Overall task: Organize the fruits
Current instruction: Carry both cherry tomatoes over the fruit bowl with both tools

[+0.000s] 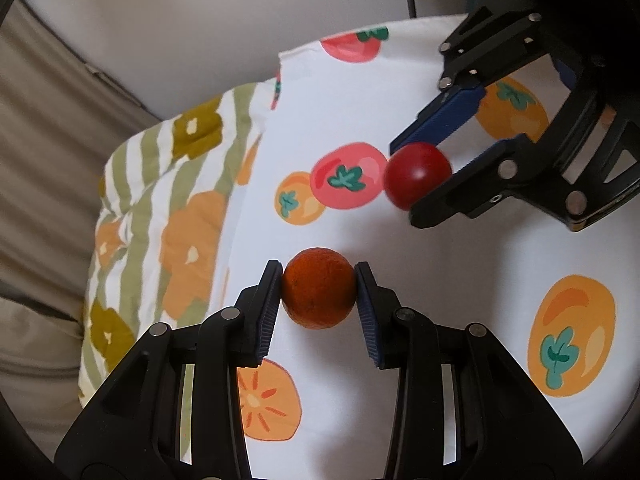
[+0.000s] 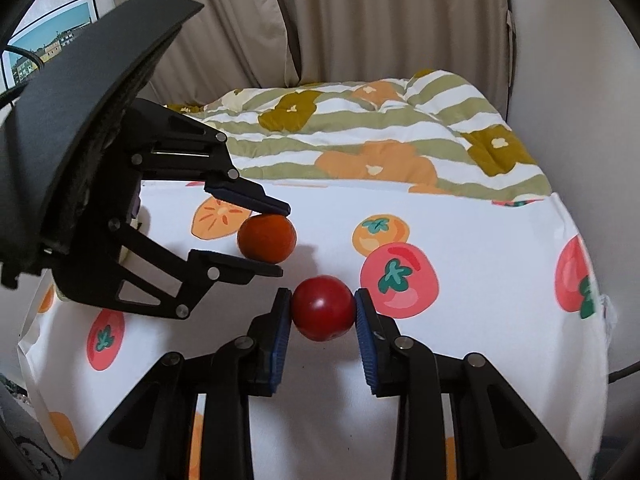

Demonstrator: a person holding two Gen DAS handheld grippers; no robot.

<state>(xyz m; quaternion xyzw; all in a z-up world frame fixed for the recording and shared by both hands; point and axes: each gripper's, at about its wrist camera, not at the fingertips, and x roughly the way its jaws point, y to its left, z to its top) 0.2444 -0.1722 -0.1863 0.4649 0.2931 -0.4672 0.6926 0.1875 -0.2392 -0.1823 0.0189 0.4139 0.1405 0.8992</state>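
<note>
My left gripper [image 1: 319, 293] is shut on a small orange fruit [image 1: 319, 292], its blue pads pressing both sides just above the white cloth [image 1: 440, 280] printed with fruit pictures. My right gripper [image 2: 323, 308] is shut on a round dark red fruit [image 2: 323, 309] in the same way. In the left wrist view the right gripper [image 1: 416, 176] comes in from the upper right with the red fruit [image 1: 418, 174] between its fingers. Seen from the right wrist, the left gripper [image 2: 272, 236] reaches in from the left, holding the orange fruit [image 2: 267, 238].
A quilt [image 2: 380, 136] with green stripes and orange and olive flowers lies along the cloth's far edge. Beige curtains [image 2: 360, 20] hang behind it. A framed picture [image 2: 52, 36] shows at the upper left of the right wrist view. A dark cable [image 2: 622, 370] runs past the cloth's right edge.
</note>
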